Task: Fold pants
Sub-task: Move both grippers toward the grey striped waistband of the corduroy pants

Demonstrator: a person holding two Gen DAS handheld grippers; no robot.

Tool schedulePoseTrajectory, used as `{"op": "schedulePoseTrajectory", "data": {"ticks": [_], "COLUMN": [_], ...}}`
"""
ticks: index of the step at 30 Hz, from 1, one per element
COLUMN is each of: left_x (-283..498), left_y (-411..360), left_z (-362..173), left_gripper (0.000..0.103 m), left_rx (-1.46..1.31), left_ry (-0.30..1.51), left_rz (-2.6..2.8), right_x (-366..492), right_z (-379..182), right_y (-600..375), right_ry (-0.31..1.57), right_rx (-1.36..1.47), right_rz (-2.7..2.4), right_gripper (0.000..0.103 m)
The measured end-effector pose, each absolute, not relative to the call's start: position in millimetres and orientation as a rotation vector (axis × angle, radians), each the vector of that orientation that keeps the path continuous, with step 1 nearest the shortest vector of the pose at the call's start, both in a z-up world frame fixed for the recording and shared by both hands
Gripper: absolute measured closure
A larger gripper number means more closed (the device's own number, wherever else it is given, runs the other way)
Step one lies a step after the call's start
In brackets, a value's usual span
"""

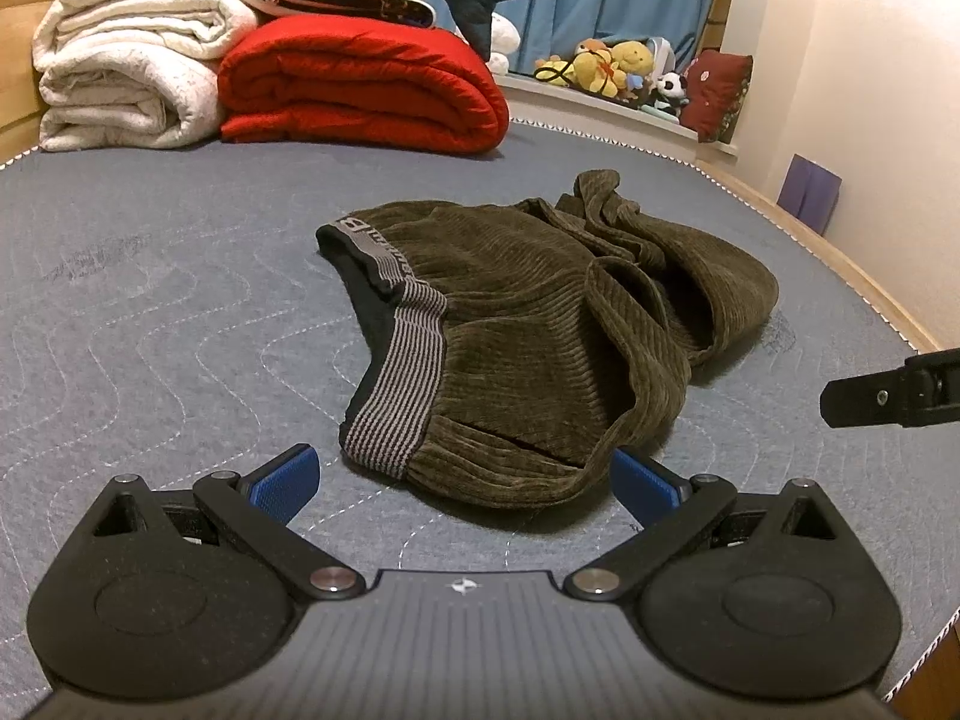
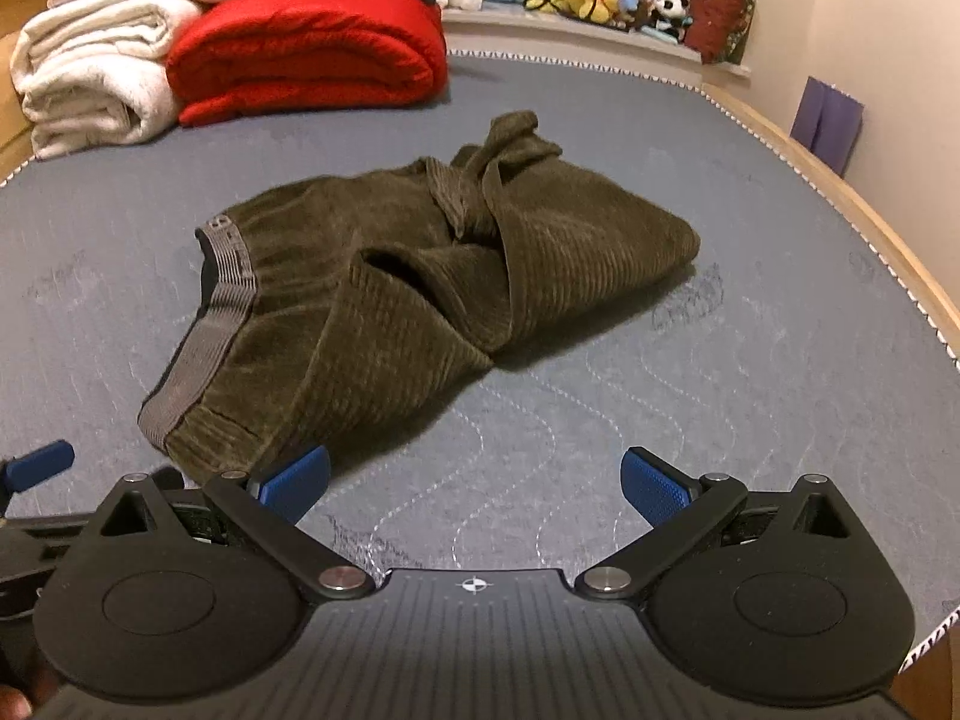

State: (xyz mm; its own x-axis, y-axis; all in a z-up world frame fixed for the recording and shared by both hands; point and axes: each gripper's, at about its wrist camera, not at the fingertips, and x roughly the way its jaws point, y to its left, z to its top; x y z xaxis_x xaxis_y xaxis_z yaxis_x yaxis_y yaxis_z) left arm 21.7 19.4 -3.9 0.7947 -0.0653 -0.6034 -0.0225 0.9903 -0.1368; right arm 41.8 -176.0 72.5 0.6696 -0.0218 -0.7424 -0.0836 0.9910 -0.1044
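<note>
Both hand-held grippers, left (image 1: 462, 483) and right (image 2: 474, 483), gape wide and empty before the crumpled pants (image 1: 540, 324); folding is unstarted, so spreading them flat likely comes next.

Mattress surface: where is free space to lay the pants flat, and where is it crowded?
Bare mattress lies left of the pants, and between the pants and the right gripper. Crowded: the far edge, with white blankets and red quilt.
</note>
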Motion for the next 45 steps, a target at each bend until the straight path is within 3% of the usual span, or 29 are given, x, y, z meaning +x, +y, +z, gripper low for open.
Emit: {"op": "schedulePoseTrajectory", "data": {"ticks": [33, 36, 39, 41, 45], "left_x": [6.4, 4.9, 4.7, 4.5, 2.6], "left_y": [20.1, 17.6, 16.0, 15.1, 11.4], "left_z": [10.4, 10.7, 9.8, 9.3, 7.9], "left_gripper": [0.001, 0.009, 0.028, 0.048, 0.07], "left_rx": [-0.154, -0.145, -0.142, -0.135, -0.123], "left_ry": [0.548, 0.543, 0.55, 0.552, 0.55], "left_rz": [-0.127, -0.148, -0.17, -0.19, -0.234], "right_x": [39.6, 39.6, 39.8, 40.0, 39.6], "right_z": [71.8, 71.6, 71.4, 71.5, 72.3], "right_y": [-181.0, -180.7, -180.7, -180.8, -180.9], "right_ry": [0.871, 0.872, 0.872, 0.872, 0.866], "right_rx": [-0.12, -0.121, -0.122, -0.121, -0.119], "right_rz": [0.038, 0.04, 0.04, 0.04, 0.037], "right_gripper": [0.001, 0.001, 0.001, 0.001, 0.001]}}
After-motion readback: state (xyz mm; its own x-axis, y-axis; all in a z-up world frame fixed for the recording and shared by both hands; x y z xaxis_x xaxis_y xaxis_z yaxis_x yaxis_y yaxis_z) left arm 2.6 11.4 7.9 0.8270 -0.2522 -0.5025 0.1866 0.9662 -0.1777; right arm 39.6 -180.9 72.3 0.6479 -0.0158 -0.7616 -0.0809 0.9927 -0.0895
